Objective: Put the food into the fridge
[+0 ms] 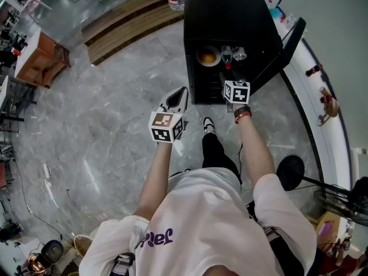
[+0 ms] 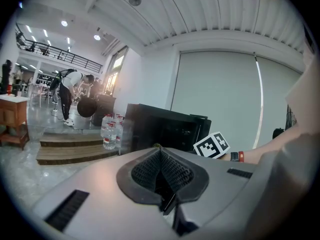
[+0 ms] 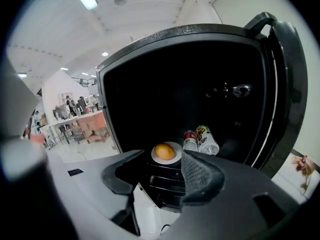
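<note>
Food (image 3: pixel 164 151), likely soft and light, lay on a plate (image 3: pixel 176 148) inside the open fridge (image 3: pixel 165 79); best lifted by the rigid plate rim. Right gripper (image 3: pixel 162 160) was apart and empty, left gripper (image 2: pixel 160 156) together.

White tee (image 1: pixel 201 211) w/ purple print (image 1: pixel 156 238), black trousers (image 1: pixel 215 151), prob. watch (image 1: pixel 241 110) plus red band (image 1: pixel 244 118) on R wrist.
</note>
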{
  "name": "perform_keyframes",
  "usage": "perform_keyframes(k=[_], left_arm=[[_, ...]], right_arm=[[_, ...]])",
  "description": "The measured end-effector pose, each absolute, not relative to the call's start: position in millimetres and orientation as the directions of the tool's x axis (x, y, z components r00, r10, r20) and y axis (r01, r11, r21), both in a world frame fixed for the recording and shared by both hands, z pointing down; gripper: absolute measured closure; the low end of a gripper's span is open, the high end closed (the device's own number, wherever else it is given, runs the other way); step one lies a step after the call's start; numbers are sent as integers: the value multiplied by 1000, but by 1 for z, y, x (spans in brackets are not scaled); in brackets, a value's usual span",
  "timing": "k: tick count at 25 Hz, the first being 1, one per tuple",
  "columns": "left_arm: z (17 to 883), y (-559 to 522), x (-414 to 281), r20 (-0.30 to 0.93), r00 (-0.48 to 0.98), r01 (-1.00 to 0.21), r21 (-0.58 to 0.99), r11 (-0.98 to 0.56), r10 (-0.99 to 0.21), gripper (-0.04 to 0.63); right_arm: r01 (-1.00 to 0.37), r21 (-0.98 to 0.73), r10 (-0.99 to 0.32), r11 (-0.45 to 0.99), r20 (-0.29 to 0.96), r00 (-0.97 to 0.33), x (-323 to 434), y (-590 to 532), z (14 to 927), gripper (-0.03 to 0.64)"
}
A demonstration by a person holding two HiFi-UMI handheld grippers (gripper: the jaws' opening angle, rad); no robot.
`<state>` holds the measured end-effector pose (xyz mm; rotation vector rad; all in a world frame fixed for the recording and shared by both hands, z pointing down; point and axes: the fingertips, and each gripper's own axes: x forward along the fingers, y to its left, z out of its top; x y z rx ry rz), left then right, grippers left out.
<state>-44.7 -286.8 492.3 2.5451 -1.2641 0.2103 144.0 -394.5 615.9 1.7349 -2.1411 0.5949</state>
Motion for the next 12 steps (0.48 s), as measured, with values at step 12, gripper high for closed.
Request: perform_keyframes(k=[12], left_arm=[[489,-271,-69,265,587,-809,172,-562,-765,577]], right_arm=[[-981,-85,-865,176,461,-195,150,-341,583,419]])
